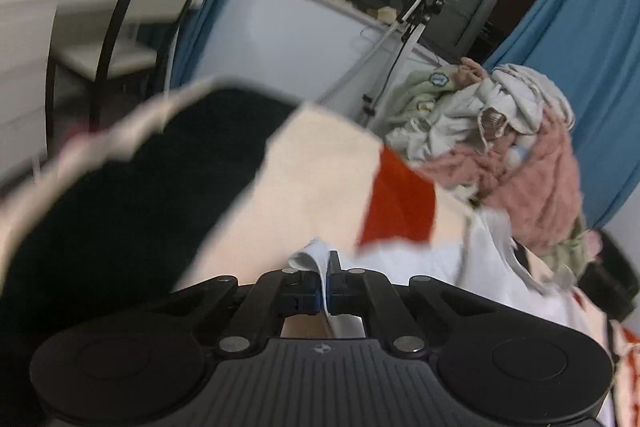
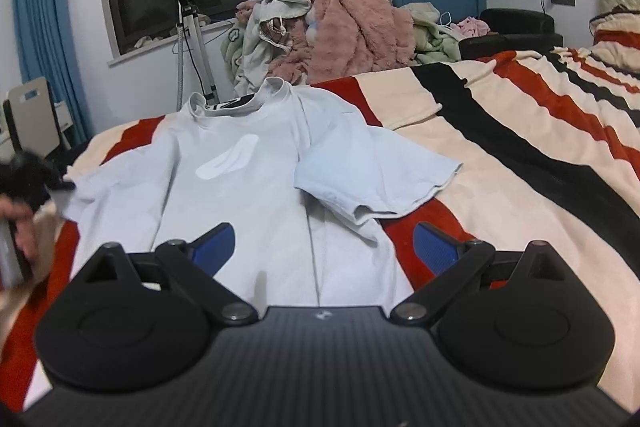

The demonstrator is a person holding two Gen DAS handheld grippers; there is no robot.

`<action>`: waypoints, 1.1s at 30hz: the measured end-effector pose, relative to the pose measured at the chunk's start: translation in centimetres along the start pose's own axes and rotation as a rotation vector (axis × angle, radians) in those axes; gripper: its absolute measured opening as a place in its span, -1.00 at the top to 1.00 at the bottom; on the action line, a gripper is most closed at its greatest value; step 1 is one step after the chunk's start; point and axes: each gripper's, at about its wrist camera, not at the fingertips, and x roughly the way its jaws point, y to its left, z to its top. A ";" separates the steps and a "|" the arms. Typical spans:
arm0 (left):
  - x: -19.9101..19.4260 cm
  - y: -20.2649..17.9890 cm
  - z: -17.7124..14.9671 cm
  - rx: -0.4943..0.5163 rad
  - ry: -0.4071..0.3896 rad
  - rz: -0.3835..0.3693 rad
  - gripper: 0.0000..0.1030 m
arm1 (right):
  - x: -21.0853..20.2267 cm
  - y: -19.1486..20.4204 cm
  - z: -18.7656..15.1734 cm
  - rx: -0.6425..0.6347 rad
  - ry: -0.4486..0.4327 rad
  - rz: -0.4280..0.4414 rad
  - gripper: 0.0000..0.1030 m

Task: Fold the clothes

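A pale blue T-shirt lies front up on the bed, over a striped blanket of cream, red and black, collar toward 12 o'clock. Its sleeve at 3 o'clock is folded inward, the hem edge lifted in a loose curl; the sleeve at 9 o'clock stretches out flat toward the left gripper, seen blurred at the frame edge beside a hand.

The left gripper has its fingers closed tight on a thin fold of the shirt's cloth, the pinched edge standing up between them. The right gripper hovers low over the shirt's lower body, fingers spread wide, holding nothing.

Open blanket runs clear from 1 to 4 o'clock. A heap of unfolded clothes sits at 12 o'clock beyond the collar, just past the bed's edge.
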 end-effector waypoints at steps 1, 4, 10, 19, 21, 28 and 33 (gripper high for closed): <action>0.8 -0.3 0.8 0.023 -0.011 0.038 0.96 | 0.3 0.3 0.0 -0.008 -0.008 -0.005 -0.89; 3.2 -1.0 3.3 0.094 -0.042 0.152 0.97 | 1.4 0.5 0.0 -0.002 -0.003 -0.003 -0.89; 8.1 -2.6 8.4 0.235 -0.105 0.380 0.93 | 3.5 0.7 -0.2 0.002 0.028 -0.024 -0.89; 2.5 -0.4 3.1 0.170 -0.083 0.297 -0.02 | 3.6 1.1 -0.1 -0.044 -0.005 -0.033 -0.89; -2.3 0.1 0.4 0.177 -0.076 0.276 -0.02 | 3.3 1.2 0.0 -0.052 -0.010 -0.020 -0.89; -20.6 0.7 -10.8 0.177 0.035 0.192 -0.05 | 0.6 1.3 0.4 -0.064 -0.042 0.031 -0.89; -29.8 -0.4 -18.9 0.093 0.256 0.064 0.12 | -2.9 1.1 1.2 -0.112 -0.083 0.050 -0.89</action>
